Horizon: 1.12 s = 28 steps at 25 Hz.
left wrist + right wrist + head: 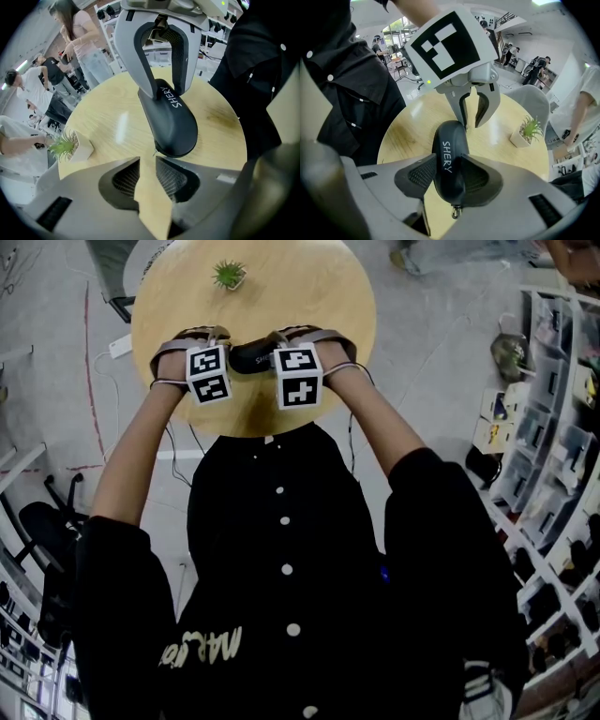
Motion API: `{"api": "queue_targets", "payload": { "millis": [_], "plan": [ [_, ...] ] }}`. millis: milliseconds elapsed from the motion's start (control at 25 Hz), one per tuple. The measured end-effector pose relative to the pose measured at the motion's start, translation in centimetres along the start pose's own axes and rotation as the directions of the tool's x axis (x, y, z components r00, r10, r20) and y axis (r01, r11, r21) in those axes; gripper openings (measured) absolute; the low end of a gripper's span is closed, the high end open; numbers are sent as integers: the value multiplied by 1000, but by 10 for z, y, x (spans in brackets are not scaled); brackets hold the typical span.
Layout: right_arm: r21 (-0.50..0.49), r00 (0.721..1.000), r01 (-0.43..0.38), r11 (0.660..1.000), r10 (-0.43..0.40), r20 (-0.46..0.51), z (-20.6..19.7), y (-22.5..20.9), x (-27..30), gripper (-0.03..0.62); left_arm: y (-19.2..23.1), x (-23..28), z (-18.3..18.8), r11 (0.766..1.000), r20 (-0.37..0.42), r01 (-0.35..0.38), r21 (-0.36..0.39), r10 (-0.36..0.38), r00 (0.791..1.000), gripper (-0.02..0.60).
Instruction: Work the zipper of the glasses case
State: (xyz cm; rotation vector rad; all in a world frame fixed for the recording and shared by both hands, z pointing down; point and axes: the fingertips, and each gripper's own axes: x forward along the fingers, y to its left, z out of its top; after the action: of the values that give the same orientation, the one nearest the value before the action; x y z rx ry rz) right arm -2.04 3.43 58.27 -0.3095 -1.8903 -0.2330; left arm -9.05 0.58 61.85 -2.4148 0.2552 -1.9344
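A person in a dark buttoned shirt stands over a round wooden table (309, 296) with a pair of hand-held tongs in each hand. Both pairs point steeply down at a black glasses case (449, 164) lying on the tabletop between them. The right tongs (447, 157) are clenched on the case. Their ribbed pads (423, 174) press against its two long sides near the end that faces those tongs, and the white lettering "SHERY" on its lid runs up between them. A small metal zipper pull (453, 213) hangs off that same end, behind the pads. The left tongs (148, 159) stand released at the opposite end of the case, jaws a narrow gap apart with only bare tabletop showing between them. Their tips sit just beside the case's rounded end; whether they touch it cannot be told. A small potted plant (229, 275) in a white pot stands well beyond the left tongs, on the far side of the table from the person. Other people stand about the room beyond the table.
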Motion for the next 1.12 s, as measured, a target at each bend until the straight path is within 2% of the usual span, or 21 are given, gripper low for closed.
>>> {"api": "queue_targets", "payload": {
  "millis": [40,80,240,360,480,560,600,680,800,880,960,1000,1120],
  "plan": [
    [4,1000,6,1000,-6,1,0,0,0,164,-1,-1,-3,1000,-8,7,-1,-7,1000,118],
    [6,1000,13,1000,-13,1,0,1,-1,164,-3,-3,-6,1000,-16,17,-5,-17,1000,137],
    [12,1000,31,999,-31,-4,0,3,-3,165,-7,-14,-14,1000,-26,5,-26,-6,1000,137],
    [31,999,38,999,-38,-2,0,2,-4,164,-6,-24,-12,997,-3,-11,-71,10,1000,137],
    [83,999,48,995,-49,12,1,1,-4,164,-6,-35,-9,984,54,-18,-180,28,998,132],
    [149,996,68,986,-75,43,1,1,-8,145,-6,-47,-6,955,112,-25,-295,61,992,130],
    [193,993,83,978,-98,68,0,0,-13,121,-4,-54,-4,934,144,-30,-355,86,986,130],
    [295,980,108,949,-152,128,0,-6,-28,112,1,-73,-1,886,206,-36,-462,147,968,129],
    [461,940,129,878,-256,226,1,-14,-64,96,8,-111,0,798,286,-56,-600,279,917,115],
    [563,894,134,816,-345,286,0,-21,-94,62,12,-143,-2,727,315,-81,-682,392,864,84],
    [647,840,127,752,-429,333,-3,-28,-125,7,19,-175,-4,656,322,-112,-747,504,802,28],
    [678,815,121,725,-462,349,-5,-31,-138,6,22,-190,-5,622,322,-119,-774,549,771,7],
    [715,759,146,684,-541,362,-12,-32,-173,5,26,-235,-4,529,340,-90,-844,658,672,3]
  ]
}}
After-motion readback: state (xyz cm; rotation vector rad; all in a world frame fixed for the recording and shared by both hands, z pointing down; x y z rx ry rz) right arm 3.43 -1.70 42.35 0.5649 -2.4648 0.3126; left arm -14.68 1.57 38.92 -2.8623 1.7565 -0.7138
